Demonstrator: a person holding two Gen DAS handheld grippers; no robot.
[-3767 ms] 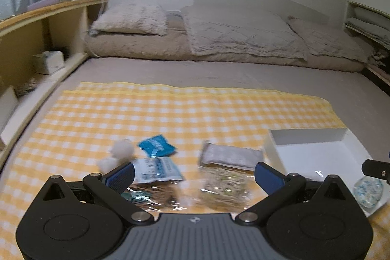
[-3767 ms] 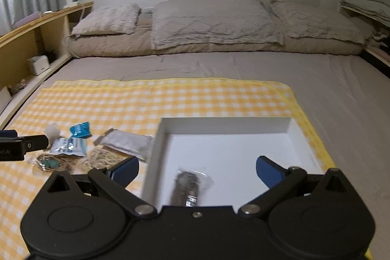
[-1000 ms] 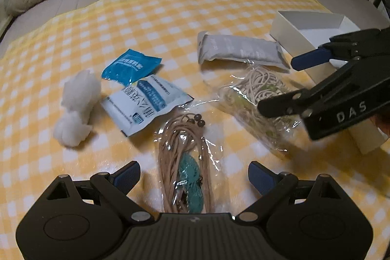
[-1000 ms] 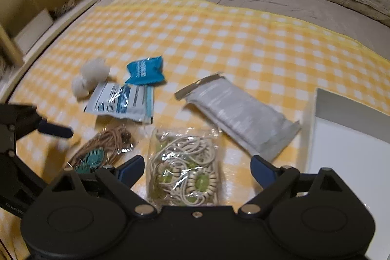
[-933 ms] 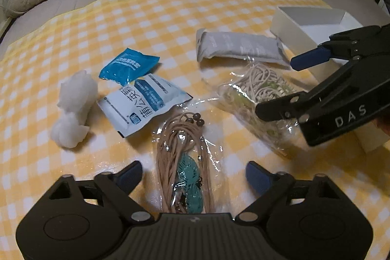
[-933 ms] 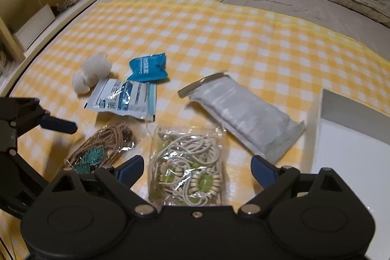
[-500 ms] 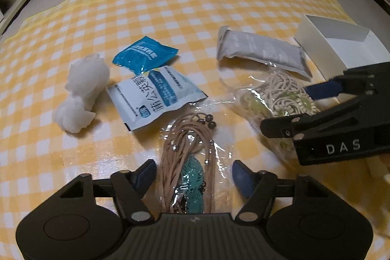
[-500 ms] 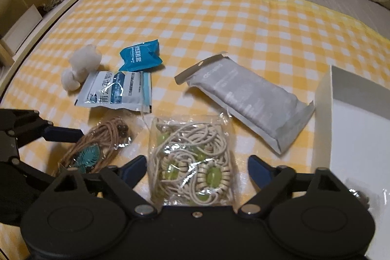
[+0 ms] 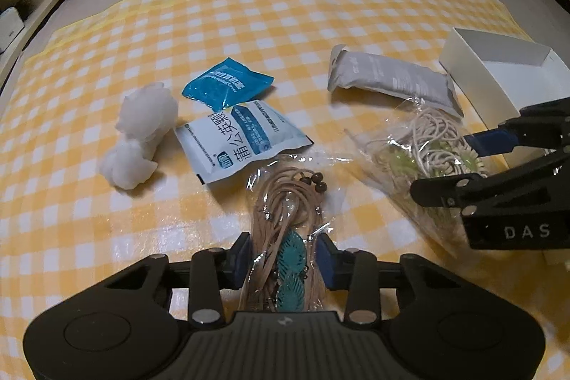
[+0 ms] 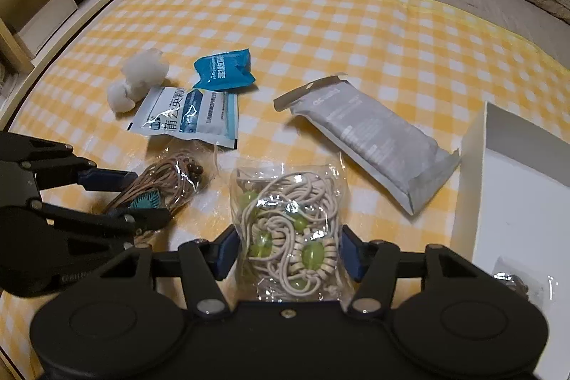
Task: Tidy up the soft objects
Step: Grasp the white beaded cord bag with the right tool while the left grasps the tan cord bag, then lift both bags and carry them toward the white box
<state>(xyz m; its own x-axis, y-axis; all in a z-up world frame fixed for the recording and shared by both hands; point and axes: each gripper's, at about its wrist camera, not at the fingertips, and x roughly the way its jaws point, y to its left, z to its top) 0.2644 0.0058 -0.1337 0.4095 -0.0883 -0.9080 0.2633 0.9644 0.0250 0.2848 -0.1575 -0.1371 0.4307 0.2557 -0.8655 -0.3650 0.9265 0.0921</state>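
Step in hand, judged: double pick-up, one packet per gripper, for transfer to the white box (image 10: 473, 145).

Left gripper (image 9: 283, 257): jaws just been closing, now drawn in on the near end of the clear bag of brown cord with teal leaf charms (image 9: 285, 202). Blue pads (image 9: 240, 255) touching the film on both sides, film bunched between them. Gripping the bag, though not yet lifted; bag lying flat on the yellow checked cloth (image 9: 249, 16).

Right gripper (image 10: 288, 255): jaws likewise just been closing, around the near end of the clear bag of cream cord with green beads (image 10: 288, 223). Pads at the bag's two edges, plastic puckered against them. Reads as a grip on the bag; firmness not certain. Bag resting on the cloth, just left of the box.

Box at far right in both views, open, one small packet (image 10: 513, 278) already inside at its near corner.

Left on the cloth, untouched: grey pouch (image 10: 370, 134) beside the box wall, white-and-blue sachet (image 9: 238, 139), small blue sachet (image 9: 228, 82), cotton wad (image 9: 140, 134).

Next move, judged: confirm hold, raise both bags clear, carry rightward over the box wall, release inside. Caution: slippery film and loose cords; thin pinch at one end likely to let a bag swing or slide out. Grey pouch in the path of the right-hand carry.
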